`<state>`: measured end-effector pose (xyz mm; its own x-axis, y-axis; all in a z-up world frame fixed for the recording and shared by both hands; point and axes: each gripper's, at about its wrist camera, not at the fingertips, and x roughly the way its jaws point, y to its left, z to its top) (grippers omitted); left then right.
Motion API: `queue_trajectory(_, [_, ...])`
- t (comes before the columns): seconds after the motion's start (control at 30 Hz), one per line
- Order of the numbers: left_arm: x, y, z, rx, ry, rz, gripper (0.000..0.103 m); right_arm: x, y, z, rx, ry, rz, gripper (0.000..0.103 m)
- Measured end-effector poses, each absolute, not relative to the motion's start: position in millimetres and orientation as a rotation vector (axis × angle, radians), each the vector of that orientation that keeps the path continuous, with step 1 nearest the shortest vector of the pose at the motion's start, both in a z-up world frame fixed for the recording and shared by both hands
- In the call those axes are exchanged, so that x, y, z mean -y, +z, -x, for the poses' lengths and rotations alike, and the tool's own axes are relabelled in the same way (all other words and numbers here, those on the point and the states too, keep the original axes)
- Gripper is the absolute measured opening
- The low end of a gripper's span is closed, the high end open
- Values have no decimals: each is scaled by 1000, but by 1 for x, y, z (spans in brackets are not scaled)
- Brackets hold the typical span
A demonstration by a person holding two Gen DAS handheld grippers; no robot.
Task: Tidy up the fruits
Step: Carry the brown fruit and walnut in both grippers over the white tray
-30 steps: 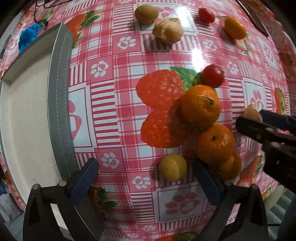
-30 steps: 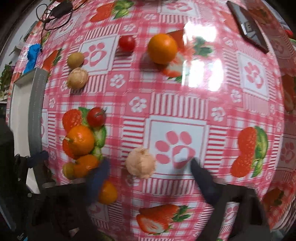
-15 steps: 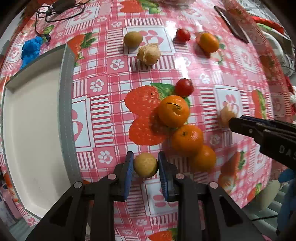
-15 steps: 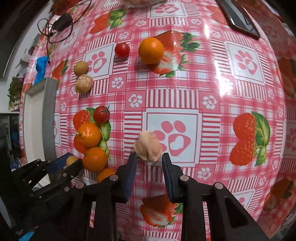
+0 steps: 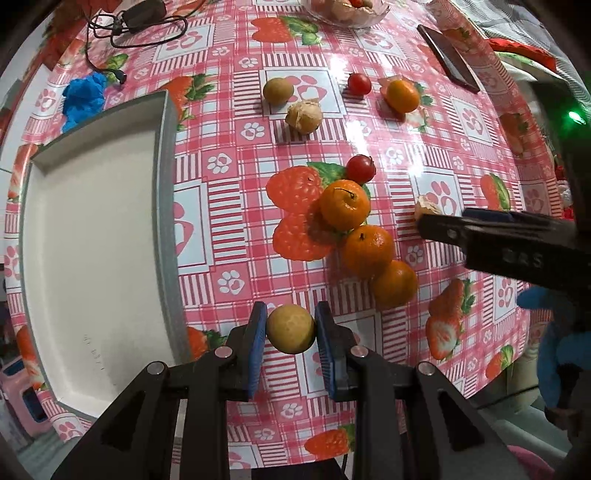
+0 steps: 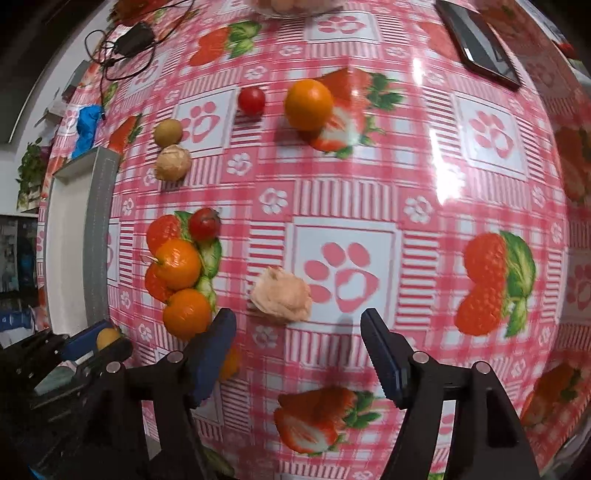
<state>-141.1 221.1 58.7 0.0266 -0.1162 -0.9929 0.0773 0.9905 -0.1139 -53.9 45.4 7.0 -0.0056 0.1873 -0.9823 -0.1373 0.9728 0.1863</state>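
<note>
My left gripper is shut on a small yellow-brown round fruit and holds it above the tablecloth, just right of the grey-rimmed white tray. Three oranges and a cherry tomato cluster ahead of it. My right gripper is open, its jaws wide apart, just behind a pale peeled fruit that lies on the cloth. The left gripper with its fruit shows at the lower left of the right wrist view.
Farther back lie another yellow-brown fruit, a wrinkled pale fruit, a cherry tomato and an orange. A phone, a charger cable, a blue object and a glass bowl sit at the table's far side.
My left gripper closed on the yellow-brown fruit and lifted it back from the oranges. My right gripper narrowed behind the pale fruit, then opened wide again; the fruit still lies on the cloth.
</note>
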Motion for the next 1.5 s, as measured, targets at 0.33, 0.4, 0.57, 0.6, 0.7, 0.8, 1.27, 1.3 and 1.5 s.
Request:
queue_trajectory(0.33, [-232, 68, 144, -1524, -130, 47, 29, -64, -5, 44, -1570, 221, 23, 26])
queue_trajectory(0.4, [-235, 69, 144, -1521, -122, 53, 29, -56, 2, 43, -1564, 230, -36, 26])
queue_trajectory(0.57, [-244, 77, 143, -1495, -97, 66, 29, -38, 24, 47, -1543, 247, -75, 26])
queue_trajectory(0.6, [-247, 78, 142, -1490, -90, 71, 29, -36, 29, 48, -1540, 250, -88, 26])
queue_trajectory(0.7, [-258, 80, 141, -1483, -68, 87, 29, -35, 45, 50, -1528, 264, -100, 26])
queue_trajectory(0.8, [-273, 85, 143, -1470, -43, 103, 29, -47, 57, 51, -1515, 290, -93, 26])
queue_trajectory(1.27, [-349, 91, 159, -1446, 67, 151, 29, -186, 84, 76, -1470, 498, 10, 26])
queue_trajectory(1.3, [-354, 89, 161, -1452, 73, 152, 29, -194, 83, 78, -1474, 509, 18, 26])
queue_trajectory(1.5, [-376, 73, 170, -1492, 95, 160, 29, -243, 75, 87, -1505, 570, 55, 26])
